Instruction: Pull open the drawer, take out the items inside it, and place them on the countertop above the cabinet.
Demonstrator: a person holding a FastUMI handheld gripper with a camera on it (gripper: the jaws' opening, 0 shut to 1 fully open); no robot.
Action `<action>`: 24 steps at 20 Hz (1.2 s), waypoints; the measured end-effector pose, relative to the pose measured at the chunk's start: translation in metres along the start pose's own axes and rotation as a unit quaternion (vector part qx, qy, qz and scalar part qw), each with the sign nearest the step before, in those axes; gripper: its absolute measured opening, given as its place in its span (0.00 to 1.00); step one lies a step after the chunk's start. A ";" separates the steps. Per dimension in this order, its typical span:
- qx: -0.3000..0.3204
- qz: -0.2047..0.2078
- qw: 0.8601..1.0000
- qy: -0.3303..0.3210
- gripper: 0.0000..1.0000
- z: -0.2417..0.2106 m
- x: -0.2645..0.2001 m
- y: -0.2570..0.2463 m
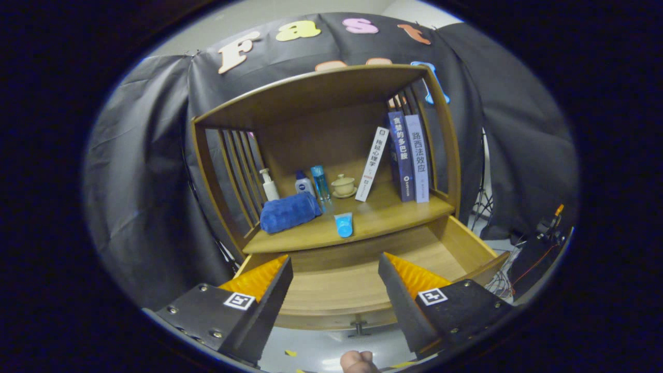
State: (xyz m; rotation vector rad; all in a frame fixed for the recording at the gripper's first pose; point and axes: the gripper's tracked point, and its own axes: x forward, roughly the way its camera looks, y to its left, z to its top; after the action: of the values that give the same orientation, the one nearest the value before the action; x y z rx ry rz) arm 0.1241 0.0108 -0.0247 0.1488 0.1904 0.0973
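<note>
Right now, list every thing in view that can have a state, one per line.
drawer: pulled open, its visible floor bare
tool: open, fingers apart, holding nothing, above the drawer
blue tube: lying on the countertop at its front edge
blue towel: folded, lying on the countertop
white book: leaning against the two upright books
pump bottle: upright
lidded cup: lid on, on a saucer

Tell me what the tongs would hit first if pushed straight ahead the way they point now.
The open tongs hold nothing and point over the pulled-out drawer. Going straight on, they would probably meet the countertop's front edge first, near the blue tube; depth is unclear.
</note>
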 end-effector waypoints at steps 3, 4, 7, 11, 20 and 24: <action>-0.039 0.013 0.999 -0.036 0.99 -0.017 -0.012 -0.005; -0.049 0.017 0.997 -0.048 0.99 -0.024 -0.016 -0.007; -0.062 0.011 0.996 -0.068 0.98 -0.053 -0.022 -0.018; -0.051 0.003 0.997 -0.066 0.98 -0.092 -0.023 -0.034; -0.050 0.005 0.997 -0.050 0.99 -0.154 -0.019 -0.042; -0.063 0.019 0.997 -0.042 0.99 -0.166 -0.001 -0.026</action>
State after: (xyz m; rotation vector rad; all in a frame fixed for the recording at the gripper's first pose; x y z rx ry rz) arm 0.0931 0.0084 -0.1893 0.0311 0.0975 0.1409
